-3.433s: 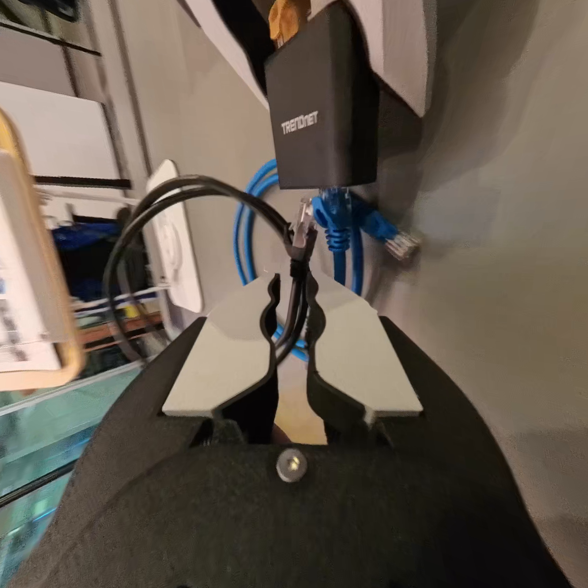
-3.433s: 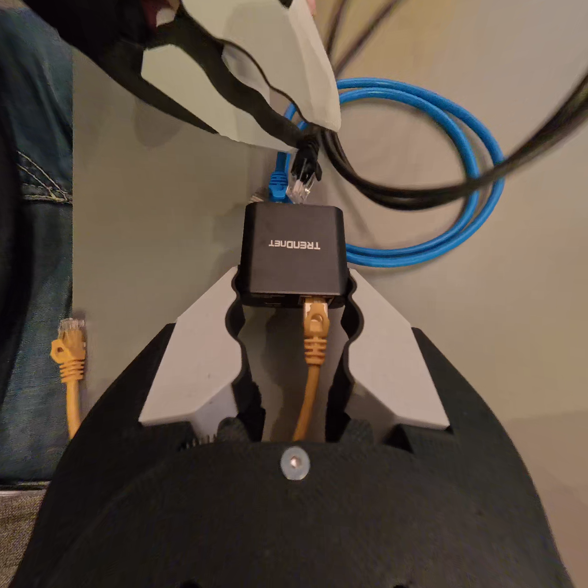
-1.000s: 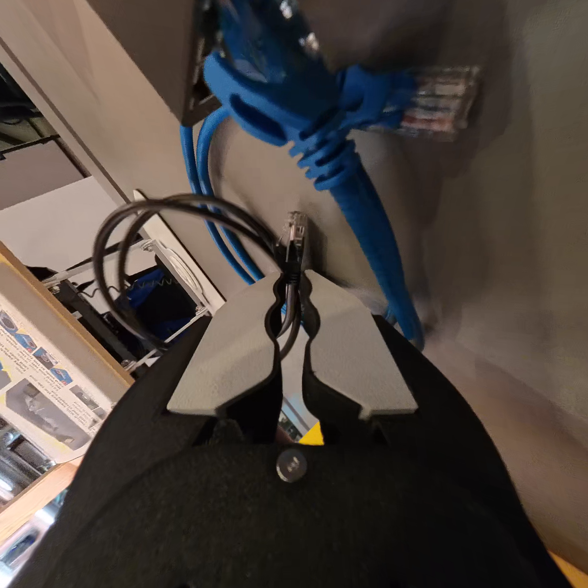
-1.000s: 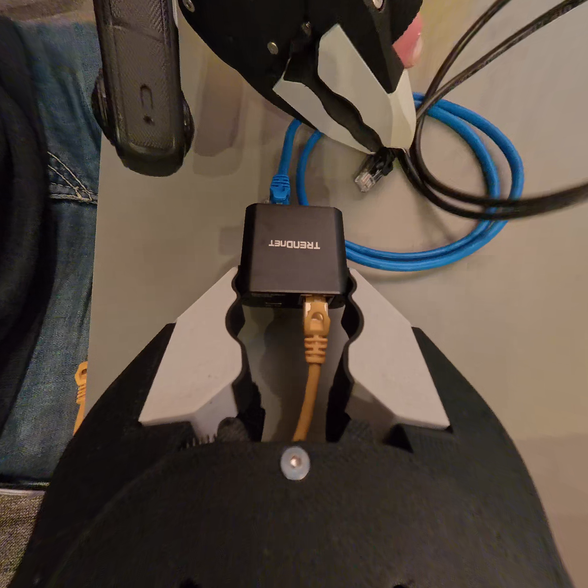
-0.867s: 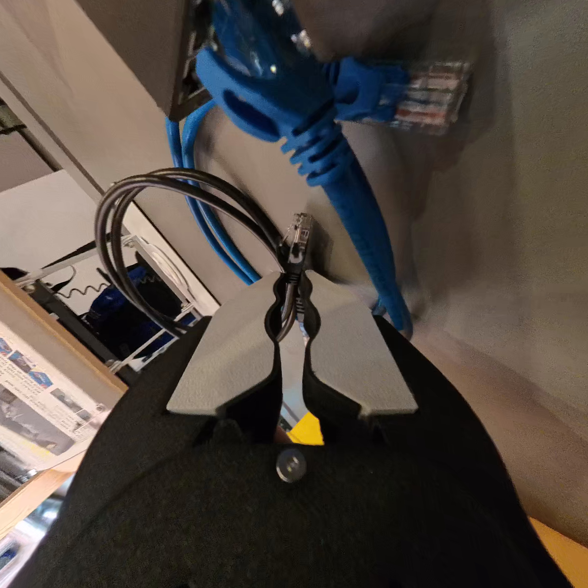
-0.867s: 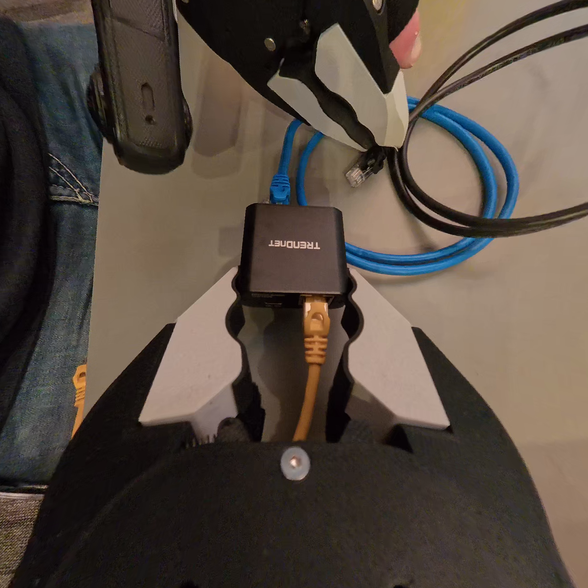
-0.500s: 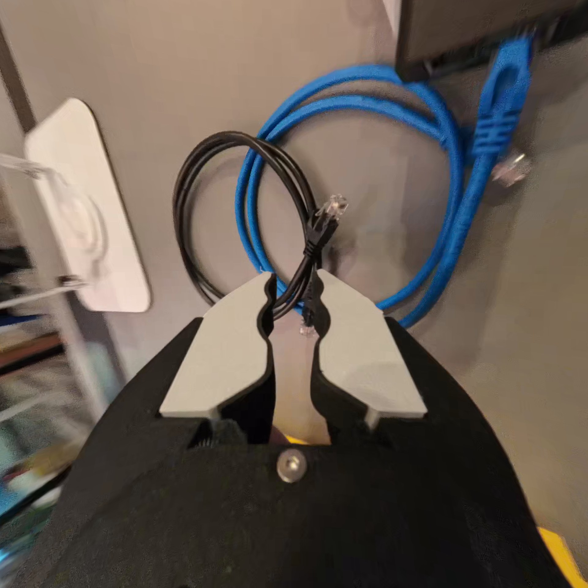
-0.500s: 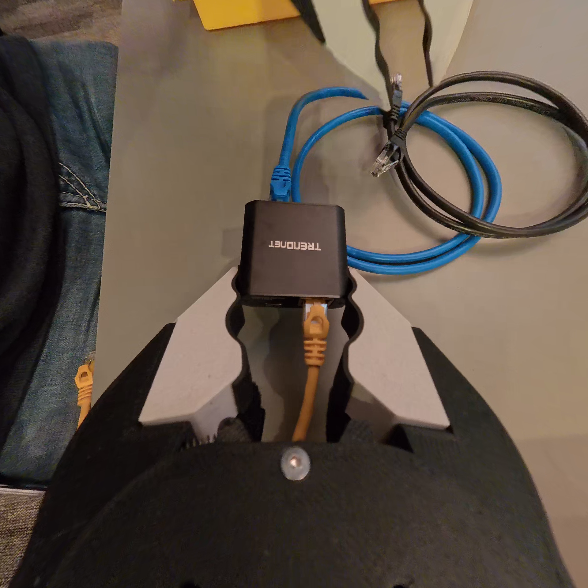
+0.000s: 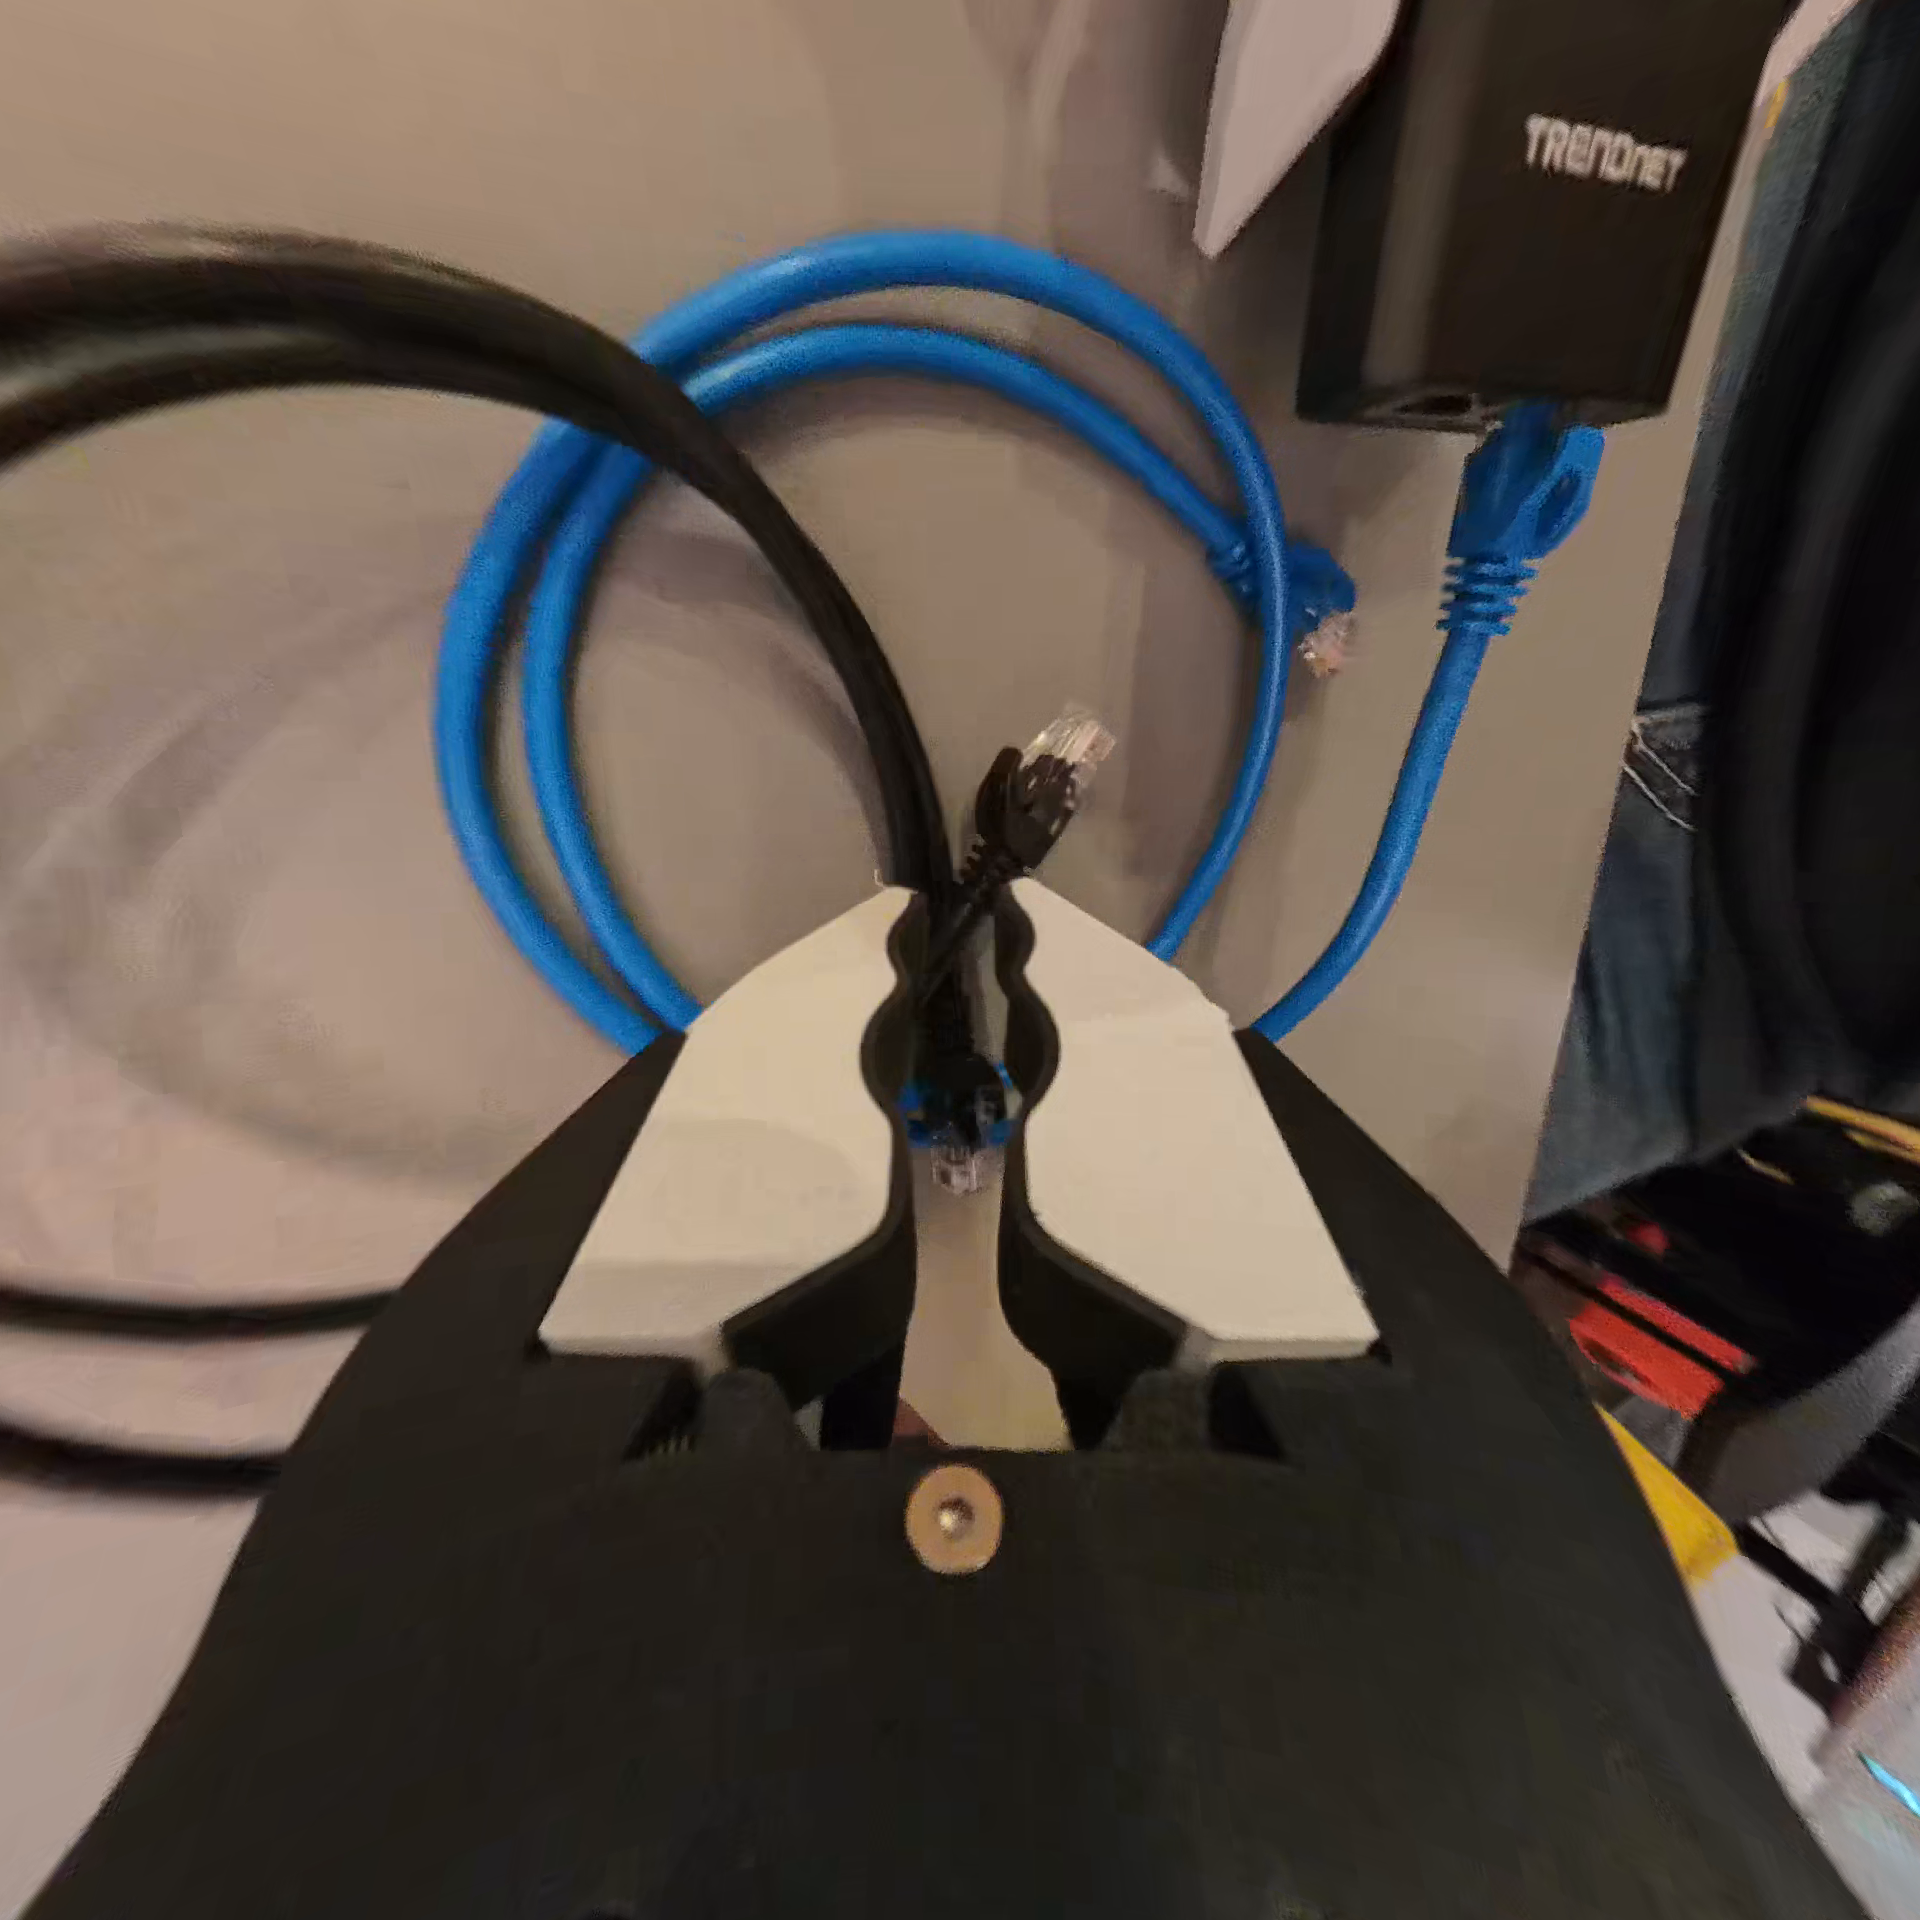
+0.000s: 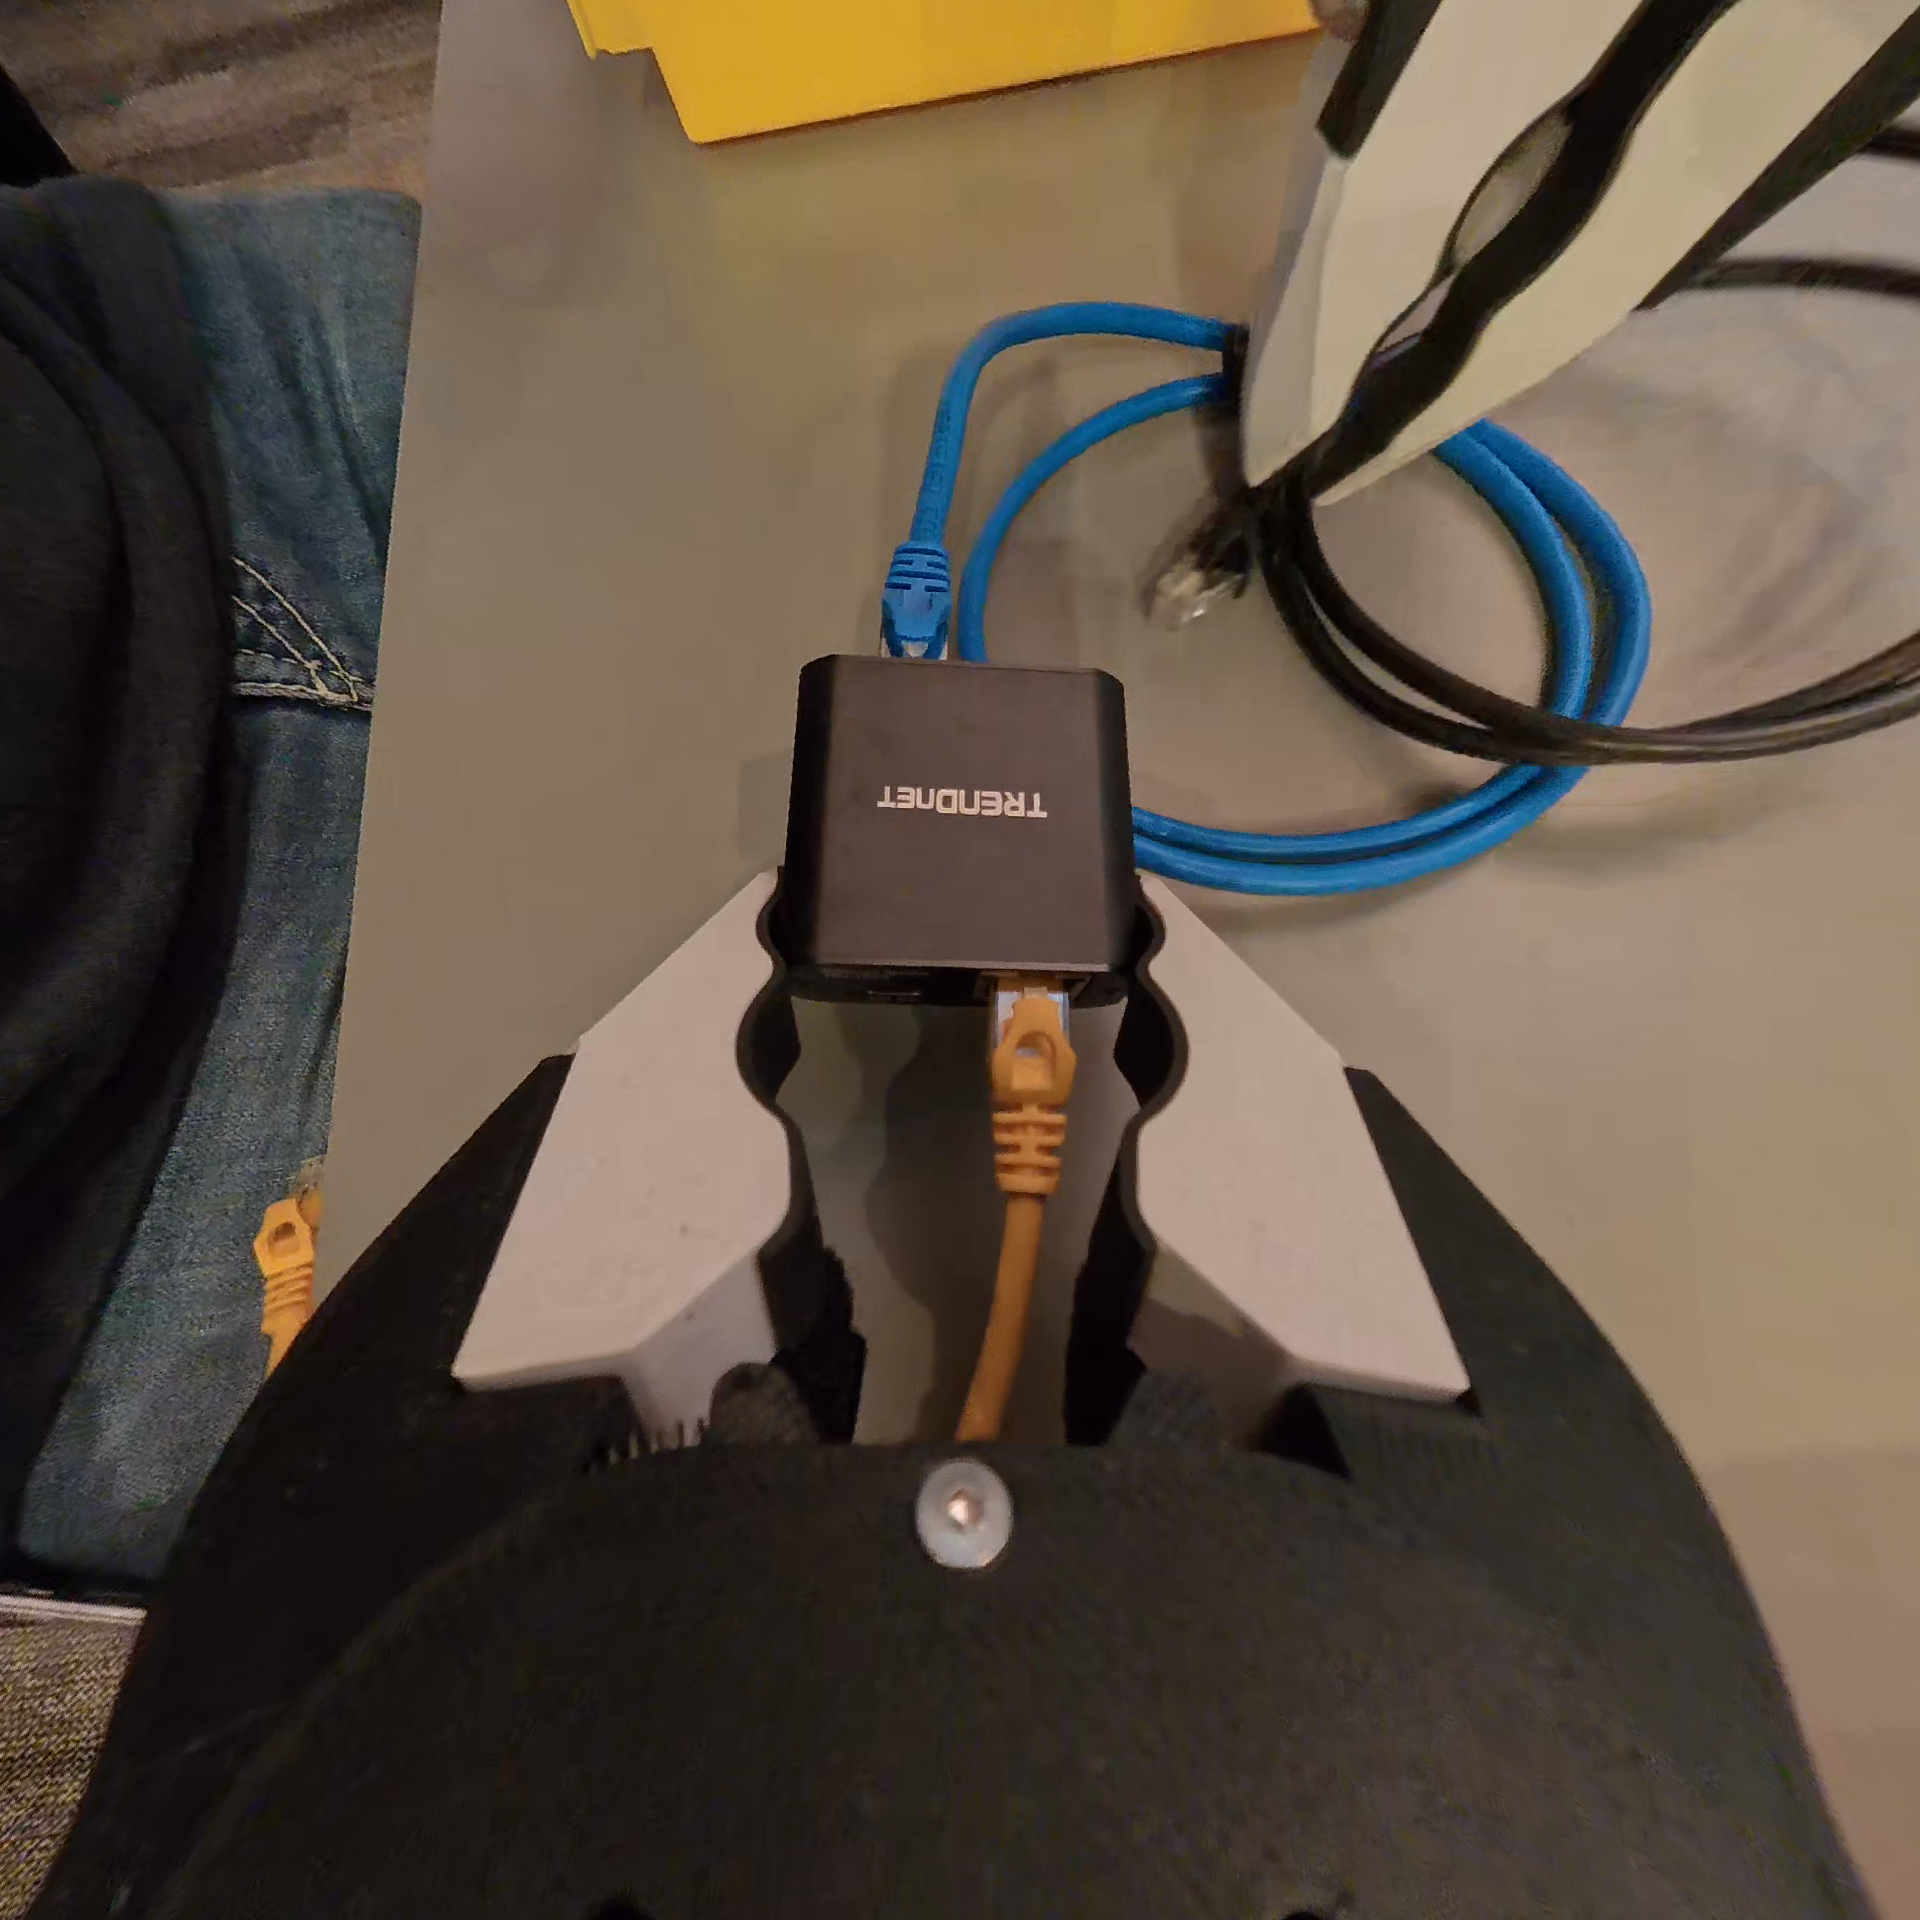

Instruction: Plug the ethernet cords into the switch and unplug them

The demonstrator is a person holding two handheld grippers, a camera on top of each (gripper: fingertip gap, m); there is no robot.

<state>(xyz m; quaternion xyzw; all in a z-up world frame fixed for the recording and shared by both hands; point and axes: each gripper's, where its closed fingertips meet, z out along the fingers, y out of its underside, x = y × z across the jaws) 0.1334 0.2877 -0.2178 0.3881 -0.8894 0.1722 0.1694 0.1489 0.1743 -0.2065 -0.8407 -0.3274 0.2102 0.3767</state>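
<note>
Black cord (image 9: 940, 935) is sitting pinched between your left gripper (image 9: 954, 914) jaws, plug (image 9: 1049, 774) poking past the tips; your right gripper (image 10: 961, 940) is clamping the switch (image 10: 956, 810) on the surface (image 10: 623, 520).

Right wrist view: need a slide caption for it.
Right tongs clamp the black switch, orange cord and blue cord plugged in, black cord held nearby.

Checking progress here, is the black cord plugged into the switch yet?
Out. The black cord's plug hangs free in the left gripper, apart from the switch.
</note>
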